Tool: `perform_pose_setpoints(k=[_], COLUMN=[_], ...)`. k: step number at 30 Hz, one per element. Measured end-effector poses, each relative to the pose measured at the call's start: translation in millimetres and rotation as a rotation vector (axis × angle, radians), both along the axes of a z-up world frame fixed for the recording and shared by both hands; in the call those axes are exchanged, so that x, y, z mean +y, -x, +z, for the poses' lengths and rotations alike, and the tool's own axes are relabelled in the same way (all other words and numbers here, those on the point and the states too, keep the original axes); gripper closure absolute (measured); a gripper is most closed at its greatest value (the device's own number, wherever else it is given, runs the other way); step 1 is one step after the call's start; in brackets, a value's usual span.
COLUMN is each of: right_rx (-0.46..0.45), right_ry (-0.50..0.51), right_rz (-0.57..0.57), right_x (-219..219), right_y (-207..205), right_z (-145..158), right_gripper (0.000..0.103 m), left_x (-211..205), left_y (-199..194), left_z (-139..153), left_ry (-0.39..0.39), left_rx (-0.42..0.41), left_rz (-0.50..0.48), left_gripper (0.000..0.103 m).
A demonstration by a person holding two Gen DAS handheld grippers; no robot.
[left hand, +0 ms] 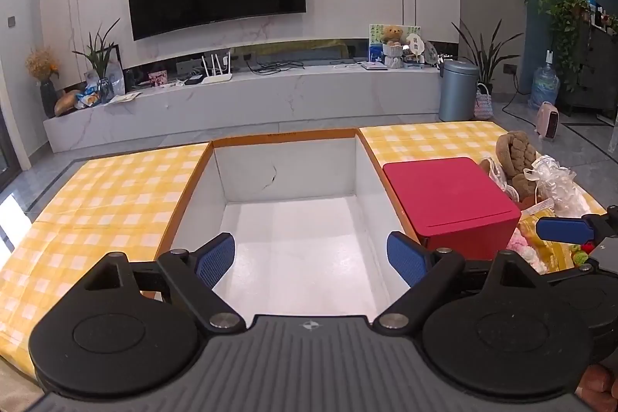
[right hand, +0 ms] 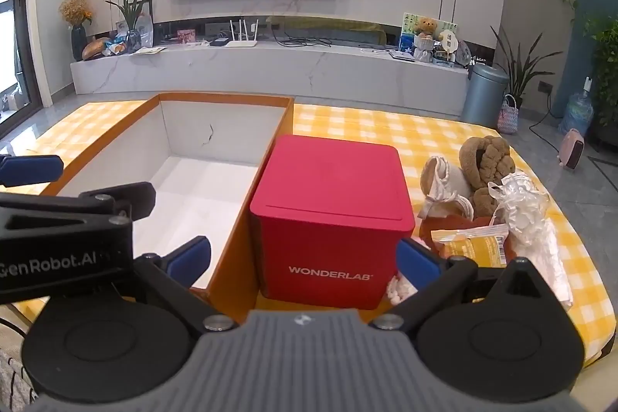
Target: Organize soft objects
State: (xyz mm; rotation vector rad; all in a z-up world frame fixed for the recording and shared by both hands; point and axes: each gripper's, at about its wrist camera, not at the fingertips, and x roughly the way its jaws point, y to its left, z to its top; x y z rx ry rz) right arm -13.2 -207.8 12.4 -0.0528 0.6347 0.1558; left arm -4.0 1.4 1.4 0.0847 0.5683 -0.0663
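Note:
A large open box (left hand: 193, 195) with an orange rim and white lining sits on the yellow checked cloth. My left gripper (left hand: 311, 257) hangs open over its near end, nothing between the fingers. A red lidded box (right hand: 328, 203) marked WONDERLAB stands right of it. My right gripper (right hand: 305, 257) is open just before that red box, pads clear of it. Right of the red box lies a heap: a brown plush toy (right hand: 486, 161), a cream sock-like piece (right hand: 444, 192), a clear crinkled bag (right hand: 529, 215), a yellow packet (right hand: 471, 246) and a white-pink fluffy thing (right hand: 401, 288).
The table (left hand: 96, 203) ends at a grey tiled floor. Beyond stand a marble TV console (left hand: 251, 103), a grey bin (left hand: 459, 89), plants and a small pink heater (left hand: 548, 118). The left gripper's body (right hand: 65, 238) crowds the right wrist view's left side.

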Motion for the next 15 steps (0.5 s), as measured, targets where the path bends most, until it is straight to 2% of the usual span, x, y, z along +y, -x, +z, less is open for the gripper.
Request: perform_pose_setpoints(k=[15], right_rx=[-0.001], right_ry=[0.013], right_rz=[-0.002], right_x=[1.6], right_y=[1.0], right_z=[1.3], right_gripper=[0.003], left_x=[3.4], left_y=[-1.4], left_z=[-1.1], left_ry=[0.016], left_rx=[0.028], left_rz=[0.003], left_gripper=[0.000])
